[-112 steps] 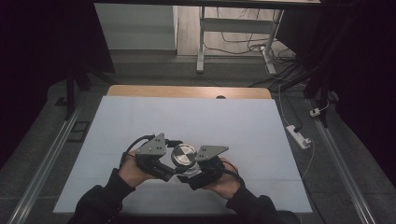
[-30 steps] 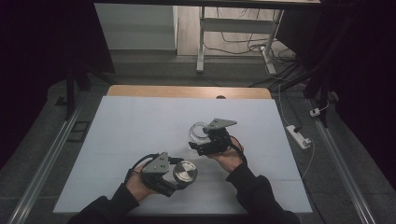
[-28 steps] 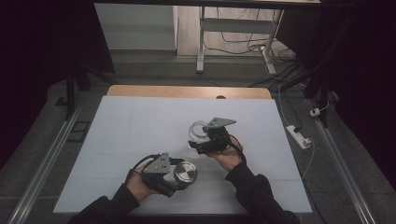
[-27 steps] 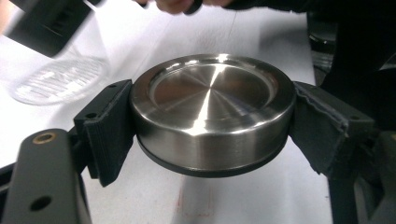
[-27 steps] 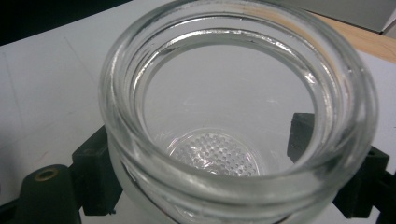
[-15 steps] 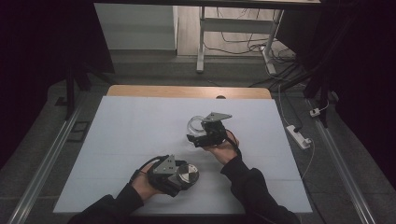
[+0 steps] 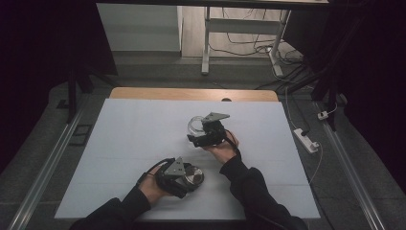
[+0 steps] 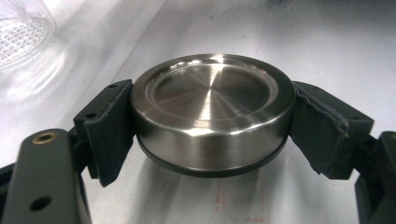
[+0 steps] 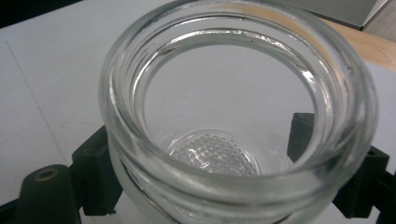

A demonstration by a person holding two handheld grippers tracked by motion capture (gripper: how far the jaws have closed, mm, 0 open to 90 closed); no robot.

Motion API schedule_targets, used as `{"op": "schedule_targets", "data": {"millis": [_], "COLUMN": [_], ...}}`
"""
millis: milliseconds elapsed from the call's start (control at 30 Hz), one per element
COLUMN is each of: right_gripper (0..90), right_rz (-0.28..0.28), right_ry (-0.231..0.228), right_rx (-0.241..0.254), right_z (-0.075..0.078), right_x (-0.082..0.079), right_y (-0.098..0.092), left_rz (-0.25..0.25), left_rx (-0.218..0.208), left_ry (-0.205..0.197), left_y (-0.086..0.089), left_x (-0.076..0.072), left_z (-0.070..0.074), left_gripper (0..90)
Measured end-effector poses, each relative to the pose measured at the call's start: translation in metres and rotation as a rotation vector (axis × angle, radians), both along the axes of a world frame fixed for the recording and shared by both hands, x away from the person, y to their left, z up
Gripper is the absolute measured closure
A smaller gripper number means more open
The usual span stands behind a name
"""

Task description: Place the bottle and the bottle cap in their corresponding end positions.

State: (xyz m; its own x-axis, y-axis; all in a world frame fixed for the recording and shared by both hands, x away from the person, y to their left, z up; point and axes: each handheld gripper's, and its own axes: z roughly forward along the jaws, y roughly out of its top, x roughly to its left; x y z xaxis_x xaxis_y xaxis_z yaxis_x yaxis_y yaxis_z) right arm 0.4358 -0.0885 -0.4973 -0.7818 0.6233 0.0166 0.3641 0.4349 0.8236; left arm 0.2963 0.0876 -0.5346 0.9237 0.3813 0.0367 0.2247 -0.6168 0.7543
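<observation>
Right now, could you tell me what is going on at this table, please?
A person is working at a white table with a gripper in each hand. The left gripper is clamped on a round steel lid, held near the table's front edge. The right gripper is closed around an open, empty glass jar, held farther back toward the middle of the table. Lid and jar are apart, so the jar stands uncapped at this moment.

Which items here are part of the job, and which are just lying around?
In use:
- round steel lid, clamped in left gripper
- clear glass jar, held open-mouthed by right gripper

Lying about:
- white power strip on the floor, right of the table
</observation>
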Motion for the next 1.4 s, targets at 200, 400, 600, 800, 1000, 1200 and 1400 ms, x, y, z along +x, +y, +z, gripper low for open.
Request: {"op": "schedule_targets", "data": {"millis": [200,400,600,800,1000,1200,1400], "right_gripper": [14.9,14.8,14.8,14.6,14.0,7.2,2.7], "right_rz": [-0.003,-0.007,-0.005,-0.003,-0.008,0.018,0.031], "right_ry": [0.004,-0.001,-0.005,-0.020,-0.013,-0.001,-0.006], "right_rx": [-0.020,-0.034,-0.049,-0.068,-0.069,-0.030,-0.024], "right_z": [-0.007,-0.010,-0.016,-0.017,-0.017,-0.011,-0.003], "right_x": [0.003,0.005,0.006,0.005,0.005,0.005,0.001], "right_y": [0.004,0.007,0.009,0.013,0.013,0.008,0.005], "left_rz": [0.004,0.010,0.011,0.016,0.016,0.031,0.046], "left_rx": [0.016,0.076,0.073,0.069,0.066,0.023,-0.028], "left_ry": [0.022,0.031,0.044,0.067,0.079,0.098,0.114], "left_y": [-0.001,-0.004,-0.005,-0.004,-0.003,0.003,0.013], "left_x": [0.003,0.006,0.007,0.009,0.009,0.009,0.007], "left_z": [-0.003,-0.008,-0.007,-0.008,-0.007,-0.002,0.006], "left_gripper": [19.5,19.6,20.9,20.8,19.9,13.1,9.4]}}
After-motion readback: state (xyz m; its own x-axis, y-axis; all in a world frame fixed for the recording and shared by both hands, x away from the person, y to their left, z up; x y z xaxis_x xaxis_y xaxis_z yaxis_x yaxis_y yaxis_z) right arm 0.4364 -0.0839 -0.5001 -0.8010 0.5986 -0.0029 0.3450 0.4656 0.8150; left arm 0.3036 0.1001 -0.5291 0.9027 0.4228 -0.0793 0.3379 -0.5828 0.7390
